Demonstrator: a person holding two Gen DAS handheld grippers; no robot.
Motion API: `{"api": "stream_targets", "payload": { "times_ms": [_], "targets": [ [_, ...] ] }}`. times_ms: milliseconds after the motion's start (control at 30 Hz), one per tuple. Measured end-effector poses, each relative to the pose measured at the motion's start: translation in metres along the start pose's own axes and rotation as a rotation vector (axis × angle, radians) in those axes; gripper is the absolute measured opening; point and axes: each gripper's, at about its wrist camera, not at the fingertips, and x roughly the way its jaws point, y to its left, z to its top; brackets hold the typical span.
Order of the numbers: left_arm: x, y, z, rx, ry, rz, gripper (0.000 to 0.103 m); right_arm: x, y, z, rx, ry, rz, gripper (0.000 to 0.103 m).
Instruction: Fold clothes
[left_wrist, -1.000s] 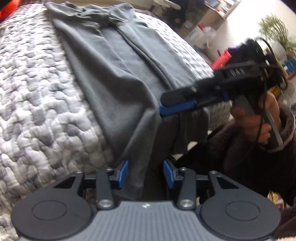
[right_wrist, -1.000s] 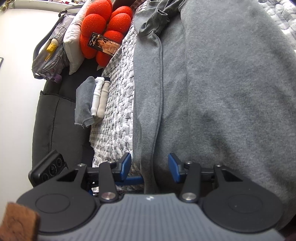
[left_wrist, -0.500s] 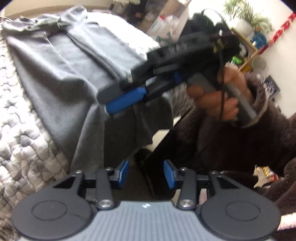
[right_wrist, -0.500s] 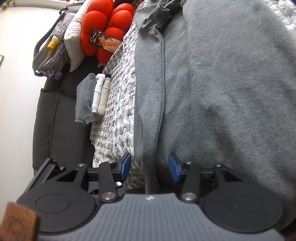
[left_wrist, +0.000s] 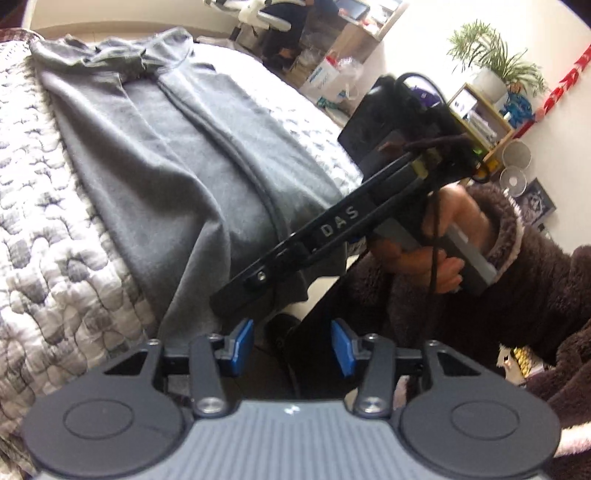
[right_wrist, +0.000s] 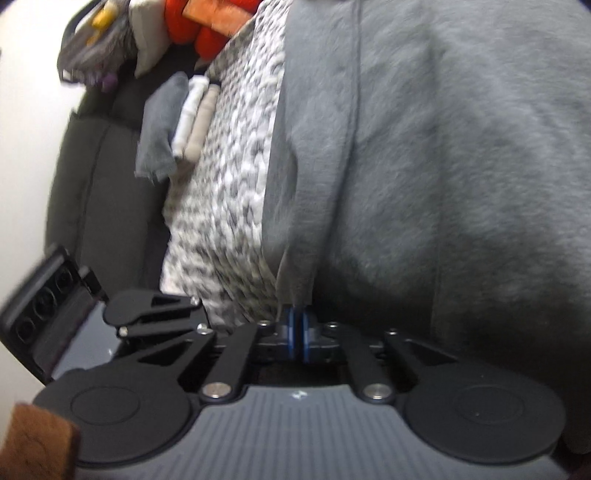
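Nearest the lens, the right gripper has its blue pads pressed together on the hanging hem of the grey garment, right at the bed's edge. The left gripper sits just beside that spot, its jaws opening with nothing between them (only floor and shadow show there). Beyond, the garment lies spread lengthwise along the quilted blanket, its collar end bunched at the far side. The step in hand looks like securing the bottom hem; next, the left gripper likely needs its own pinch on the hem.

A home: quilted bed, houseplant, shelf.
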Motion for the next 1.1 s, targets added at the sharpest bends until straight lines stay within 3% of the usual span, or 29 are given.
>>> {"api": "stream_targets", "payload": {
  "times_ms": [133,300,500,567,733,800,967,1100],
  "targets": [
    [0.001,-0.001,0.0,0.004,0.012,-0.017,0.053,-0.016,-0.002,0.0,-0.04,-0.01,0.001,0.004],
    [-0.002,0.004,-0.003,-0.016,-0.021,-0.036,0.06,-0.04,-0.012,-0.001,-0.047,-0.049,0.018,0.004],
    [-0.006,0.012,-0.004,-0.072,-0.078,-0.028,0.06,-0.061,-0.019,-0.006,-0.061,-0.079,0.03,0.004],
    [-0.009,0.018,-0.004,-0.112,-0.105,-0.009,0.06,-0.06,-0.019,-0.007,-0.067,-0.057,0.0,0.004],
    [-0.011,0.032,-0.002,-0.228,-0.139,0.059,0.06,-0.054,-0.025,-0.014,-0.088,-0.002,-0.173,0.006],
    [-0.007,0.036,0.0,-0.265,-0.125,0.097,0.06,-0.055,-0.028,-0.015,-0.077,0.008,-0.15,0.014],
    [-0.002,0.047,0.005,-0.328,-0.109,0.128,0.06,-0.063,-0.031,-0.015,-0.062,-0.023,-0.086,0.016],
    [-0.006,0.042,0.009,-0.292,-0.128,0.16,0.059,-0.074,-0.027,-0.01,-0.055,-0.043,-0.033,0.016]
  ]
}}
